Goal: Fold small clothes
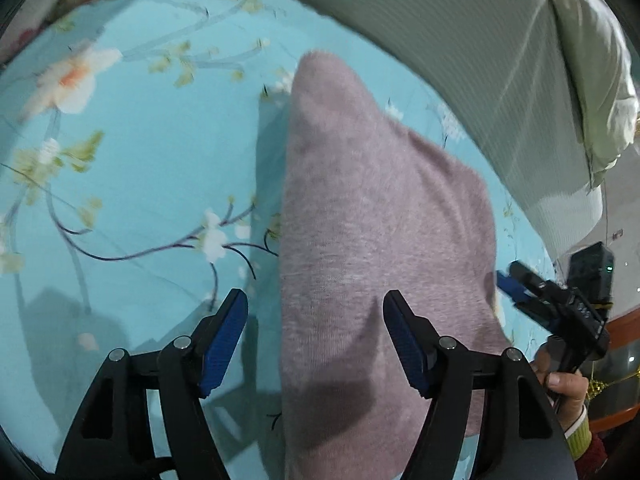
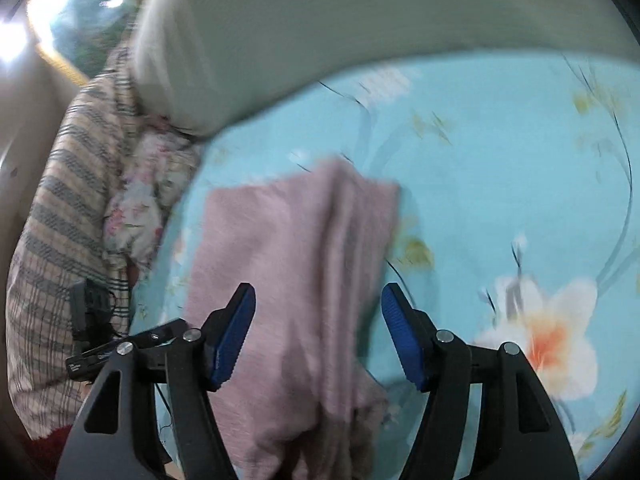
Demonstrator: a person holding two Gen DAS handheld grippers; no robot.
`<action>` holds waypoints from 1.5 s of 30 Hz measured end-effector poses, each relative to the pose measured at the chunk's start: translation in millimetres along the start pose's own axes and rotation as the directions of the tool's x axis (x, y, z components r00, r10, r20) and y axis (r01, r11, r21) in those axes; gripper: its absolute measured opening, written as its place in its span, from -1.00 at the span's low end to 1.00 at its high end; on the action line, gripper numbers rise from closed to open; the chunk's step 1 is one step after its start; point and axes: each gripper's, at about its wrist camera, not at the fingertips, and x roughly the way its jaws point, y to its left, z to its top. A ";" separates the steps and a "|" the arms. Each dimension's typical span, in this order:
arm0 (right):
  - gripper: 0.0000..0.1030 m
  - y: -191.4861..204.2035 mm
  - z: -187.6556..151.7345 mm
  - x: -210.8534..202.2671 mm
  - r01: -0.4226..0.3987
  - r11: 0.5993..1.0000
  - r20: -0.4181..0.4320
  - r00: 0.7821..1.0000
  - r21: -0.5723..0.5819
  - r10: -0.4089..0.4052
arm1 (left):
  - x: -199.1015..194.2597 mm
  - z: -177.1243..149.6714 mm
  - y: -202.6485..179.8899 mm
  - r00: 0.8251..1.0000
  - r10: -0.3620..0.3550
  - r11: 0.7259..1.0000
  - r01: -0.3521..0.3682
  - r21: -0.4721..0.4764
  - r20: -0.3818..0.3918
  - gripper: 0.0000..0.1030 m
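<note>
A small pink knitted garment (image 1: 372, 240) lies folded on the light blue flowered bed sheet (image 1: 140, 160). My left gripper (image 1: 316, 308) is open above its near end, its blue pads apart with nothing between them. In the right wrist view the same pink garment (image 2: 296, 264) lies rumpled below my right gripper (image 2: 318, 300), which is open and empty. The right gripper also shows in the left wrist view (image 1: 532, 284) at the garment's right edge, held by a hand.
A grey-green ribbed blanket (image 1: 460, 40) lies along the far side of the bed. A pale quilt (image 1: 592, 80) is bunched at the far right. In the right wrist view a striped cloth (image 2: 64, 208) and a flowered cloth (image 2: 144, 200) lie at the left.
</note>
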 end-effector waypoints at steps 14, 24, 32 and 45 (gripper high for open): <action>-0.85 -8.8 31.3 69.7 -0.002 0.998 -0.112 0.994 0.059 0.008 | -16.0 1.3 -27.8 0.996 -0.087 0.989 0.084 0.120 0.020 0.11; -0.86 -33.8 27.6 38.5 -0.016 0.990 -0.015 1.000 0.143 0.018 | 4.6 13.3 -52.2 0.992 -0.123 0.969 0.125 0.213 -0.021 0.00; -0.84 -48.2 26.0 49.9 0.032 0.986 -0.047 0.999 0.165 -0.024 | 42.7 18.6 -37.4 0.994 -0.064 0.980 0.079 0.184 -0.085 -0.46; -0.11 -6.5 -41.9 -29.3 -0.001 0.999 -0.124 0.992 0.049 0.007 | -18.5 -33.7 -41.1 0.994 -0.063 0.971 0.081 0.224 -0.088 -0.26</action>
